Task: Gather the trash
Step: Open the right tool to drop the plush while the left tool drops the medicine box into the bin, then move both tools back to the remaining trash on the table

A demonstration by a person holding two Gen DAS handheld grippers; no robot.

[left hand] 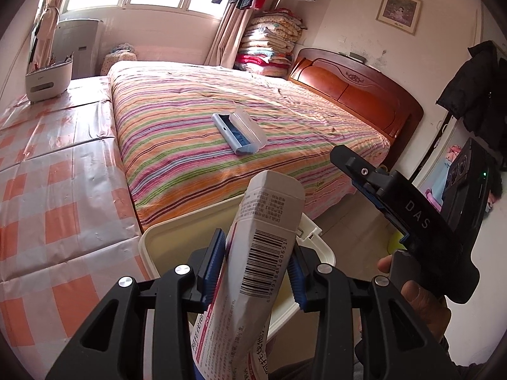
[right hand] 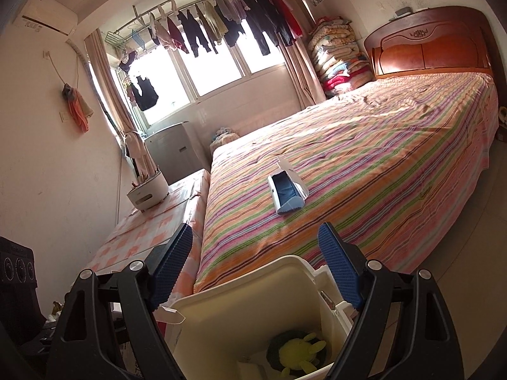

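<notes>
My left gripper [left hand: 258, 264] is shut on a white carton [left hand: 266, 221] with a barcode. It holds the carton upright over the white bin [left hand: 151, 253]. In the right wrist view the bin's lid [right hand: 240, 297] stands raised, and a green and dark soft thing [right hand: 298, 348] lies inside. A flap of the carton [right hand: 171, 314] shows at the bin's left edge. My right gripper [right hand: 256, 269] is open above the bin, its blue pads on either side of the lid's top and nothing gripped. A hand holds my right gripper [left hand: 364, 186] to the right of the bin. An opened blue and white box [left hand: 240, 130] [right hand: 287, 193] lies on the striped bed.
The bed [left hand: 190, 120] fills the middle, with a wooden headboard [left hand: 355, 91] at the right. Left of it runs a checked orange and white surface [left hand: 47, 171] with a white holder [left hand: 47, 80]. Folded quilts [left hand: 269, 44] are stacked by the window. A dark speaker [right hand: 17, 269] stands at the left.
</notes>
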